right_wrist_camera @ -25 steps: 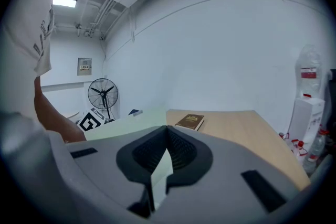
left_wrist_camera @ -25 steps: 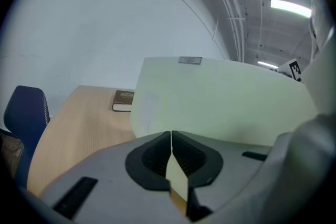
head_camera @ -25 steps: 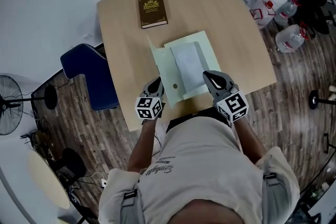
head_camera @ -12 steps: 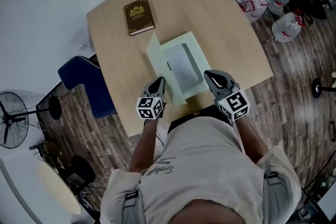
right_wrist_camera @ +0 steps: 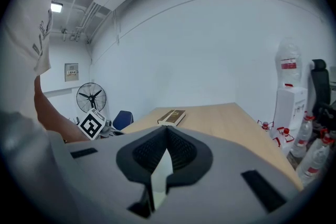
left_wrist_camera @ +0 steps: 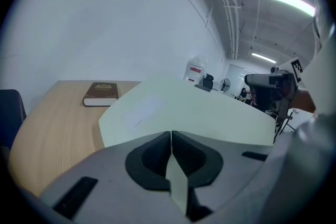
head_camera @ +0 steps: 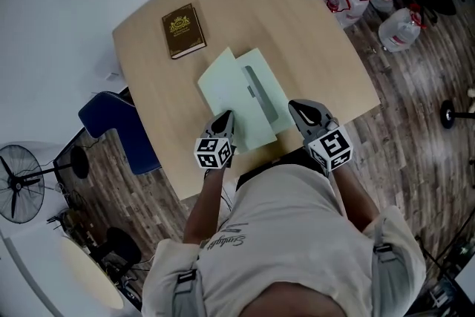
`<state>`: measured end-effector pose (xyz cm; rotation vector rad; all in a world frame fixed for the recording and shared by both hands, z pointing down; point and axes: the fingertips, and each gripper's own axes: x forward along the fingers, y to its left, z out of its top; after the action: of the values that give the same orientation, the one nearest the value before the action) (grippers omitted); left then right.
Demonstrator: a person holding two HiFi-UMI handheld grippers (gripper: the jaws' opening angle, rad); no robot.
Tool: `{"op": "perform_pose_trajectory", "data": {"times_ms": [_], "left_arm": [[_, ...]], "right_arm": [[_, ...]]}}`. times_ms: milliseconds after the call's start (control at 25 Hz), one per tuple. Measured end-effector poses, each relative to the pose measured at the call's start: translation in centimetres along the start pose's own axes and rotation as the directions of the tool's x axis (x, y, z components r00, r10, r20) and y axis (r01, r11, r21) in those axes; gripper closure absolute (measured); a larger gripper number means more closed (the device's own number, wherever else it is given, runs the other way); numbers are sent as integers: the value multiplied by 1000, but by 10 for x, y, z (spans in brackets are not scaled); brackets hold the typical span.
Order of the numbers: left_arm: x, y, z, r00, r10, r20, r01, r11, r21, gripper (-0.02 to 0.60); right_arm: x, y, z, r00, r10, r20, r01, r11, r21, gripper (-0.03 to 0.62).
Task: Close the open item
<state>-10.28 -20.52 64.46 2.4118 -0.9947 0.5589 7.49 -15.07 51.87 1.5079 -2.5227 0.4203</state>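
A pale green folder (head_camera: 226, 89) lies on the wooden table (head_camera: 312, 41) in front of me. Its left cover leans far over to the right, so only a thin grey-white strip of the paper (head_camera: 256, 91) inside shows. My left gripper (head_camera: 223, 121) is shut on the cover's near edge. In the left gripper view the cover (left_wrist_camera: 184, 107) spreads out past the shut jaws of the left gripper (left_wrist_camera: 171, 134). My right gripper (head_camera: 297, 112) sits at the folder's near right corner. It (right_wrist_camera: 167, 131) is shut on a pale sliver of the folder (right_wrist_camera: 159, 173).
A brown book (head_camera: 182, 30) lies at the table's far left, also seen as the book (left_wrist_camera: 101, 93) and the book (right_wrist_camera: 172, 116). A blue chair (head_camera: 119, 126) stands left of the table. Water bottles (head_camera: 393, 26) stand on the floor at the right, a fan (head_camera: 18, 182) at the left.
The folder's left cover has swung from upright over to the right and now hides most of the white paper. Both grippers have kept their hold at the near edge.
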Motion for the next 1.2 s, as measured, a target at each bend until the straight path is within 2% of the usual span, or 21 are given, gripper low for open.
{"op": "perform_pose_trajectory", "data": {"times_ms": [800, 1200], "left_arm": [[50, -20, -18, 995, 7, -97, -8, 1000, -6, 565], [65, -27, -28, 989, 21, -148, -20, 1000, 8, 565]], "right_arm": [[-9, -43, -13, 1000, 11, -28, -9, 999, 39, 605], [-1, -54, -23, 997, 50, -64, -48, 998, 39, 605]]}}
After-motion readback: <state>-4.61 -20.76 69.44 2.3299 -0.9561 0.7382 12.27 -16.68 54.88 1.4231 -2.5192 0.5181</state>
